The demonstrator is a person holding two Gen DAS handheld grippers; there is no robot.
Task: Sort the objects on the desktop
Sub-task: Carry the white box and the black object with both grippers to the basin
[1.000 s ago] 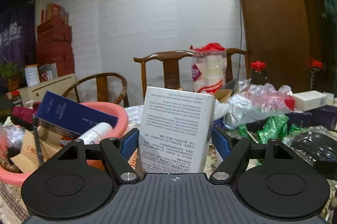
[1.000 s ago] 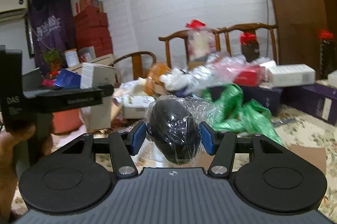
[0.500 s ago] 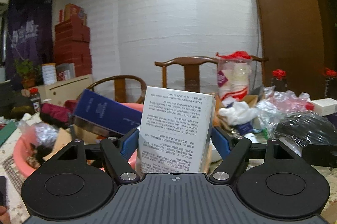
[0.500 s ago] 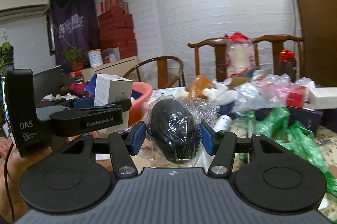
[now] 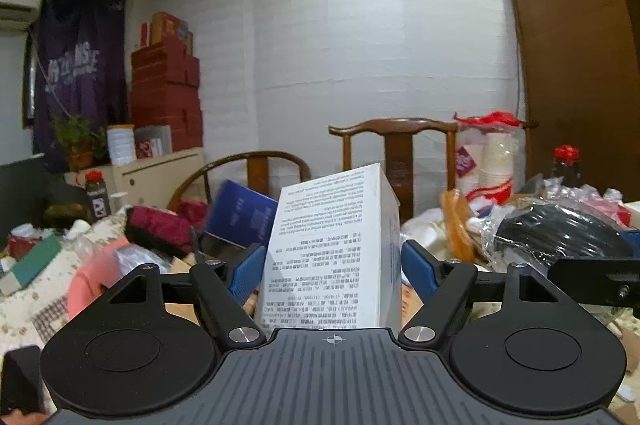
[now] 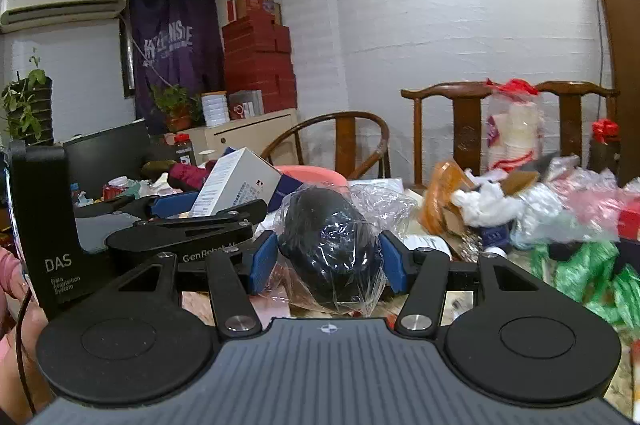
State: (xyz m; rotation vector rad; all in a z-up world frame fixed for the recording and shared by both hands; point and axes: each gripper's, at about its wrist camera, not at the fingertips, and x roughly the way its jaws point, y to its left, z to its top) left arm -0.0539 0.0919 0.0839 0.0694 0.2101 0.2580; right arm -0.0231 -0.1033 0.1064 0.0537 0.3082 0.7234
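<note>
Nearest in the left wrist view, the left gripper (image 5: pixel 332 265) pinches a white carton (image 5: pixel 332 249) between its blue pads, the box tilted with its top leaning toward 1 o'clock; its face carries dense small print, upside down and too fine to read. In the right wrist view, the right gripper (image 6: pixel 326 261) is pressed onto a dark rounded object in clear plastic wrap (image 6: pixel 330 249), held off the table. At 9 o'clock of that view the other tool's body reads "DAS" above smaller lettering, and "GenRobot.AI" runs along its arm, partly covered. Judging by this, two items are in hand and neither is placed, so the sort looks early. Farther out at 10 o'clock of the left view sits a pink basin (image 5: pixel 94 277) already holding a blue box (image 5: pixel 240 221), whose white lettering is blurred, and maroon bundles; it looks a likely destination. At 2 o'clock lie loose plastic bags (image 6: pixel 576 201), green packets (image 6: pixel 588 265) and paper cups in a sleeve (image 6: pixel 514 133), all unsorted. On the far wall a purple jersey (image 6: pixel 172 37) bears pale lettering I cannot make out.
</note>
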